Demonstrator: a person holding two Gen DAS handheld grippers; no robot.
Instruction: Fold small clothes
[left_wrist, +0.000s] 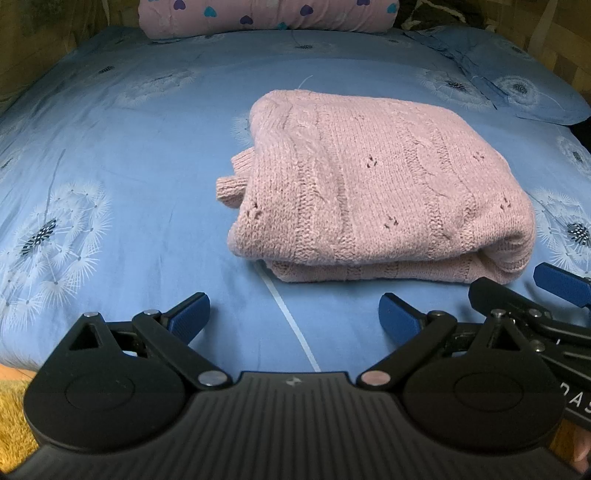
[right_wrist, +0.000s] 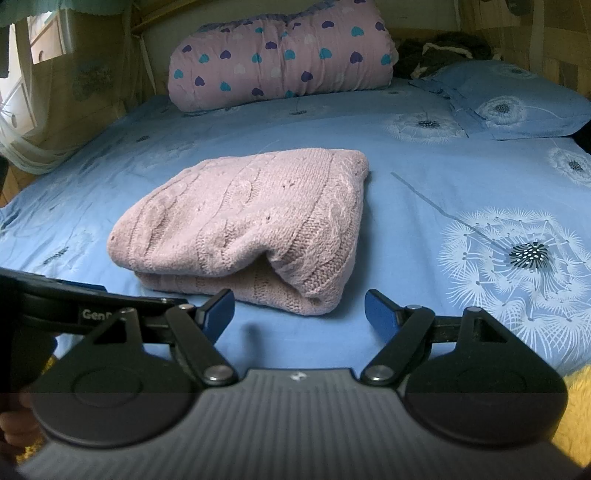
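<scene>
Pink knit sweater (left_wrist: 373, 184) lies folded on blue bedsheet (left_wrist: 147, 147). Left gripper (left_wrist: 293, 317) and right gripper (right_wrist: 299, 314) hover just short of its near edge, jaws spread, holding nothing.

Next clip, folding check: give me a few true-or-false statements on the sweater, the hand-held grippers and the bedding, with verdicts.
1. The pink knit sweater lies folded on the blue sheet. True.
2. The left hand-held gripper clamps the sweater. False: it is open and holds nothing.
3. The right hand-held gripper is open, just short of the sweater. True.
4. The heart-print quilt lies on top of the sweater. False: it sits rolled at the far end of the bed.
</scene>
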